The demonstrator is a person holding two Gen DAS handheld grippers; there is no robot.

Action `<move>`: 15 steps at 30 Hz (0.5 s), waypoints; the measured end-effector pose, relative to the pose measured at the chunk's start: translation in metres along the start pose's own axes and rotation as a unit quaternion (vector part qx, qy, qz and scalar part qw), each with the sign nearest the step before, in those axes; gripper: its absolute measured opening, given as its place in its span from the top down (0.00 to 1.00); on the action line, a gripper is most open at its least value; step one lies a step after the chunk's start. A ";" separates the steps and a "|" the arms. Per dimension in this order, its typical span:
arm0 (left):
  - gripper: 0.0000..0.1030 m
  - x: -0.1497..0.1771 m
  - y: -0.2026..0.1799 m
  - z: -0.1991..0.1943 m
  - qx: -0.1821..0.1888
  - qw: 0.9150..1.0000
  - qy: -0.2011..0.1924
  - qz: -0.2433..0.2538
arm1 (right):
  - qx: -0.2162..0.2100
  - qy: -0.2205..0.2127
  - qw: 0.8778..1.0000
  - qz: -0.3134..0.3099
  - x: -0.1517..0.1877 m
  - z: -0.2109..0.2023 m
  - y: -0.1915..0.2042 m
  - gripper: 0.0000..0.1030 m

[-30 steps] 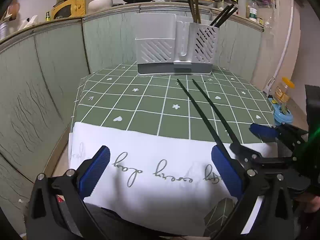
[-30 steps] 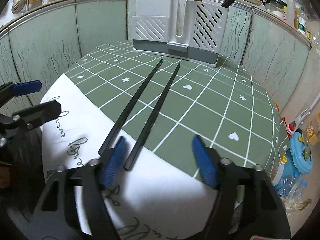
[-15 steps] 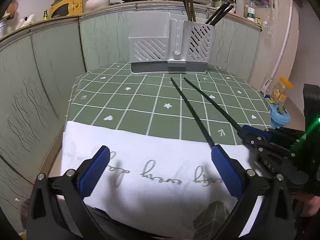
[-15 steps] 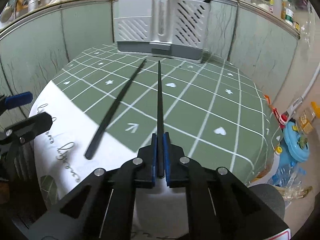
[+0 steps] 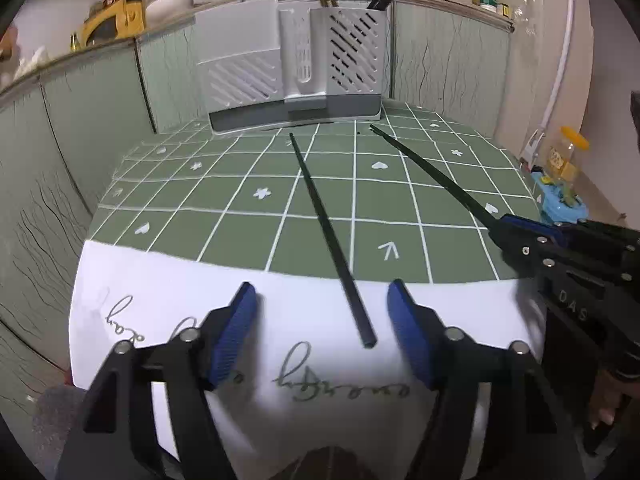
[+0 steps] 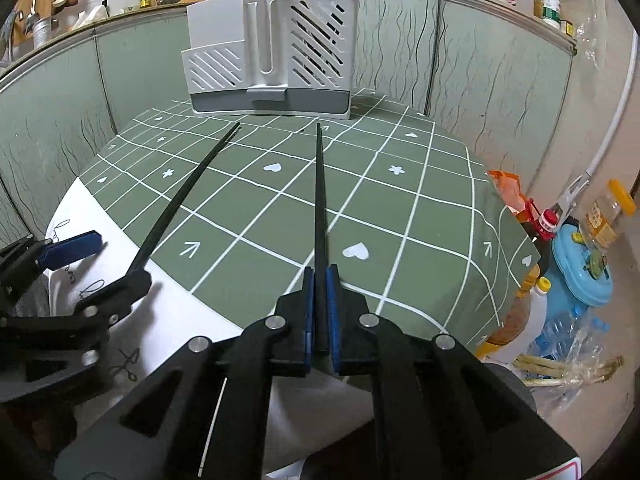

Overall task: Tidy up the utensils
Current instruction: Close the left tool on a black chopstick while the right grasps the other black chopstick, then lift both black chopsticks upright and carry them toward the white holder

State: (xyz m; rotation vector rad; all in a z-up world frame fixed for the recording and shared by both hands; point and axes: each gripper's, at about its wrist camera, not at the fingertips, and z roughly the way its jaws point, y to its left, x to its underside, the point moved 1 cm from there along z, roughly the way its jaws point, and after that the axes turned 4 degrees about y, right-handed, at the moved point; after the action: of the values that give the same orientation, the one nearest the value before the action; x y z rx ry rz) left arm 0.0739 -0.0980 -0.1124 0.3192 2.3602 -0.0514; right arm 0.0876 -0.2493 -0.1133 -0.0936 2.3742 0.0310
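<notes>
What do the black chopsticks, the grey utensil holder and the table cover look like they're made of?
Black chopsticks: thin, straight and matte black, probably plastic or fibreglass composite; the loose one shows a squared butt end.
Grey utensil holder: moulded plastic, satin finish, judging by its slanted slots and rounded corners.
Table cover: looks like soft cloth or vinyl with a printed white grid, draping over the edge; which one is unclear.

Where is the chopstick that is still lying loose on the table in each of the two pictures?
Left wrist view: the loose chopstick runs up the centre, its near end between the open left gripper.
Right wrist view: it lies left of centre, slanting toward the left gripper.
Shared landmark: the grey utensil holder at the table's far end.
</notes>
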 end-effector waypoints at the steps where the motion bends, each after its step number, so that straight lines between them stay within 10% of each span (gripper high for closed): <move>1: 0.47 0.001 -0.003 0.000 -0.009 1.000 -0.001 0.003 | -0.001 0.000 1.000 0.001 0.000 0.000 -0.001 0.94; 6: 0.91 0.000 -0.012 0.002 -0.039 0.999 -0.001 0.006 | -0.002 -0.001 1.000 0.002 0.002 -0.001 -0.003 0.94; 15: 0.93 -0.003 0.010 -0.003 -0.005 1.000 0.014 -0.027 | -0.006 -0.002 1.000 0.001 0.000 -0.004 -0.004 0.94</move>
State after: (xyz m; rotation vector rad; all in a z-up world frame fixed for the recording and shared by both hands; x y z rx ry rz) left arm 0.0765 -0.0886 -0.1076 0.2517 2.3962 -0.0617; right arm 0.0846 -0.2537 -0.1104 -0.0958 2.3704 0.0467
